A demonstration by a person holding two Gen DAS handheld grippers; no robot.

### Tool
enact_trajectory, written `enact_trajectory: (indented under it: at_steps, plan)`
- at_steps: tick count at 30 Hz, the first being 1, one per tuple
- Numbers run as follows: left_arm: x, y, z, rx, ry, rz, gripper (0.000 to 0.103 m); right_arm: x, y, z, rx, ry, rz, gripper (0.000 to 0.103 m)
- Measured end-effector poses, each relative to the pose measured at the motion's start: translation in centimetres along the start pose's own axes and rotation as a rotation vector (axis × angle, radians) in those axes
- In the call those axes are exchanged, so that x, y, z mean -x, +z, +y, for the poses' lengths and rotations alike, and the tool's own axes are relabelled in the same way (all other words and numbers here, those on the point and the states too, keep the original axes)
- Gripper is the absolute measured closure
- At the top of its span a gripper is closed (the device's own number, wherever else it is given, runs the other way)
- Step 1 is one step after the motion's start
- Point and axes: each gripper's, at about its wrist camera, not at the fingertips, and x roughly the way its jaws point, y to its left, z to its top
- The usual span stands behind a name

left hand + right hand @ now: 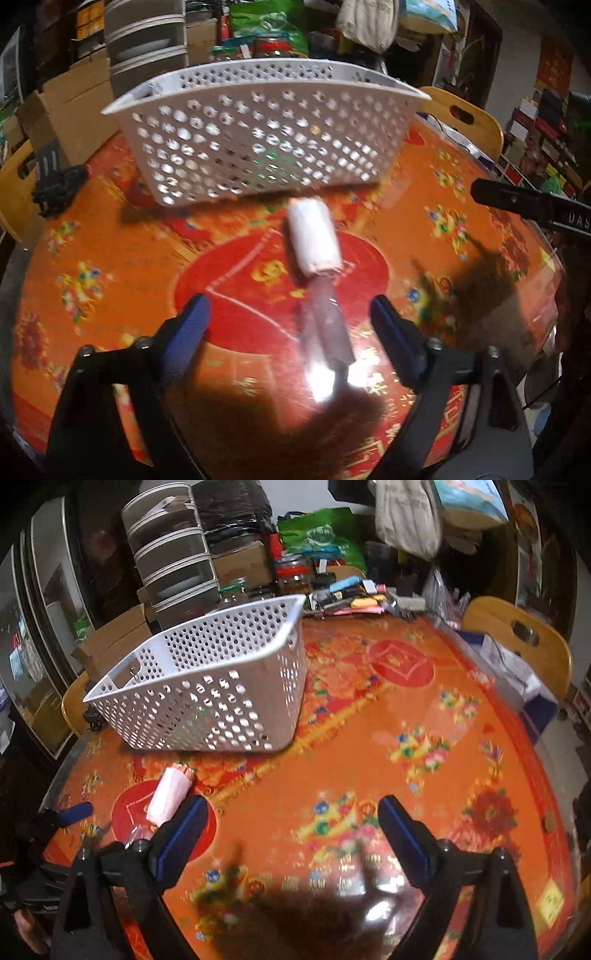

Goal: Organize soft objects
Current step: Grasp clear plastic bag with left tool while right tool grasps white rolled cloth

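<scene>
A white roll (314,236) with a pale translucent handle-like end (327,325) lies on the orange flowered table (110,258), just in front of a white perforated basket (258,140). My left gripper (288,306) is open, its blue pads standing on either side of that pale end without touching it. In the right wrist view the roll (170,794) lies left of my right gripper (293,805), which is open over bare tablecloth with nothing between its fingers. The basket (207,686) stands at the back left there. One blue fingertip of the left gripper (74,812) shows at the left edge.
A dark cloth bundle (55,184) lies at the table's left edge. Wooden chairs (461,114) (517,638) stand behind the table. Jars, boxes and small clutter (351,598) crowd the far edge. Part of the right gripper's black body (524,203) reaches in from the right.
</scene>
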Motion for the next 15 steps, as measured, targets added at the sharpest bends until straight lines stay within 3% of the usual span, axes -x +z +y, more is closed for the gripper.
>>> enact_trajectory:
  at_steps: [2, 11, 15]
  plan:
    - [-0.5, -0.1, -0.7, -0.013, 0.003, 0.007, 0.032, -0.1, -0.4, 0.1, 0.0, 0.001, 0.0, 0.01]
    - [-1.9, 0.2, -0.4, 0.01, -0.038, 0.024, 0.083, -0.7, -0.8, 2.3, 0.03, 0.042, -0.006, 0.01]
    - [-1.5, 0.3, 1.3, 0.041, -0.035, 0.008, 0.085, -1.8, -1.0, 4.1, 0.047, 0.067, 0.012, 0.01]
